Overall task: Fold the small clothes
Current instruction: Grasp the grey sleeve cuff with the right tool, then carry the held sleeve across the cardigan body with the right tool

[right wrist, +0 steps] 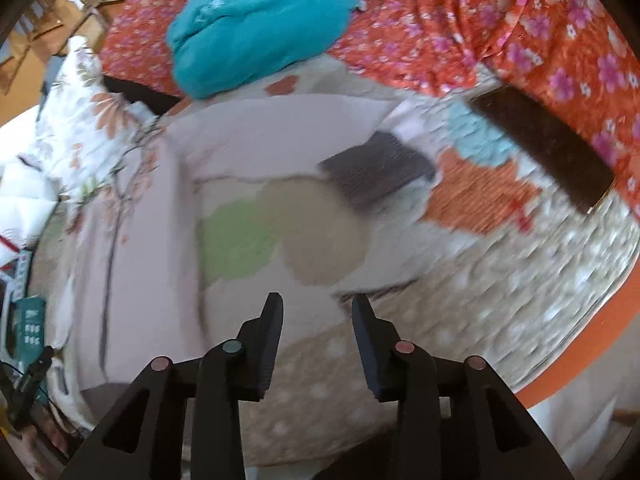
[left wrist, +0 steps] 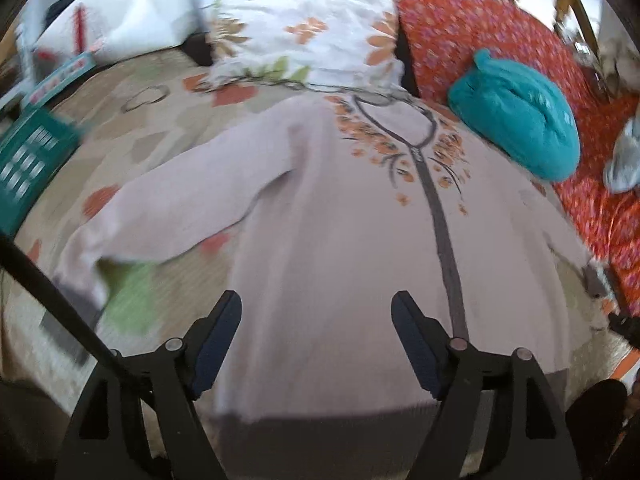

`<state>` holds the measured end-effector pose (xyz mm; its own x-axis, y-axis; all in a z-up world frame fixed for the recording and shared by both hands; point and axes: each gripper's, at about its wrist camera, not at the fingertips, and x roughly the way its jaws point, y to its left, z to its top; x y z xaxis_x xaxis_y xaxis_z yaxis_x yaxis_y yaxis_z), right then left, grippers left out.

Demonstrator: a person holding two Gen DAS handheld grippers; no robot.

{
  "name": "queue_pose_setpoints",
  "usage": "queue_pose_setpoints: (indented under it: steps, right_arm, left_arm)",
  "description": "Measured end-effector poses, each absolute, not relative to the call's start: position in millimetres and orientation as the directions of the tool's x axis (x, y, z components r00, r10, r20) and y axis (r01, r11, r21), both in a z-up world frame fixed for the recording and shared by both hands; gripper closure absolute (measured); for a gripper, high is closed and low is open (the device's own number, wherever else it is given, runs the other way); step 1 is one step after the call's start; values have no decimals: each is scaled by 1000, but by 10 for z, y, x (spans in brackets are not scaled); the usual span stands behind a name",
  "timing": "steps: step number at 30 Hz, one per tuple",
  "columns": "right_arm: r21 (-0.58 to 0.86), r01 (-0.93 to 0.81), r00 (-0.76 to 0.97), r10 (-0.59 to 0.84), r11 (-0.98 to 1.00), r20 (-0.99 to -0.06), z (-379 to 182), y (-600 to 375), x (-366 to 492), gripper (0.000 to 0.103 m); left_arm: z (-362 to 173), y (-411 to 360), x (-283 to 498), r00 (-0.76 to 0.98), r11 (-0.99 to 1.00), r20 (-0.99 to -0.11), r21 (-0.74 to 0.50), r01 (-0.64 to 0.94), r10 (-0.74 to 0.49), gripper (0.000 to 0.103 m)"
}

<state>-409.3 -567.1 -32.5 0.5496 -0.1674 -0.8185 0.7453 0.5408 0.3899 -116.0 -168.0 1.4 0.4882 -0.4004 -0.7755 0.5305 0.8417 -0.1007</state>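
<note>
A pale pink long-sleeved top with a dark front placket and orange flower embroidery lies spread flat on a patterned bedspread. Its left sleeve stretches out to the left. My left gripper is open and empty, just above the top's lower body near the grey hem. In the right wrist view the top lies at the left, with its right sleeve and grey cuff spread across the middle. My right gripper is open and empty over the bedspread, below that sleeve.
A teal folded garment lies on a red floral cloth at the right, and shows in the right wrist view. A white floral pillow lies beyond the collar. A green basket stands at the left.
</note>
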Motion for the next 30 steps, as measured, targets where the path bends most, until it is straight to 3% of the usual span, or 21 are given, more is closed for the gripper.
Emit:
queue_pose_setpoints:
  steps: [6,14,18,20,21,22,27,30]
  right_arm:
    - [302,770,504,-245,562,-828,-248,-5889,-3960,48]
    - [132,750,421,-313,648,-852,-398,-6020,-3472,45]
    - [-37,747,313,-400,664,-861,-512,-6093,-3217,45]
    - [-117,731,277,-449,672,-850,-551,-6126,-3164,54]
    - [-151,717,254,-456,681,-853,-584,-6150,-3153,84]
    - [-137,711,257,-436,690,-862,-598,-6166,-3168,96]
    - [90,790,386,-378,607,-841,-349,-6485,-3655,96]
    - [149,871,375,-440,468,-816,-140,-6880,-4075,97]
  left_arm:
    - [-453,-2040,-1153,454,783,-804,-24,622,-385,27]
    - [-588,-2088,-1165,469,782,-796,-10,623,-384,16]
    - [-585,-2114,-1122,463,788,-797,-26,616,-389,13]
    - [-582,-2113,-1131,463,789,-797,-27,614,-388,13]
    - [-582,-2108,-1138,462,787,-797,-29,616,-390,13]
    - [-584,-2112,-1137,461,787,-797,-30,616,-391,13]
    - [-579,-2113,-1130,450,786,-801,-39,617,-394,13]
    - [-573,-2108,-1119,439,788,-807,-52,614,-395,13]
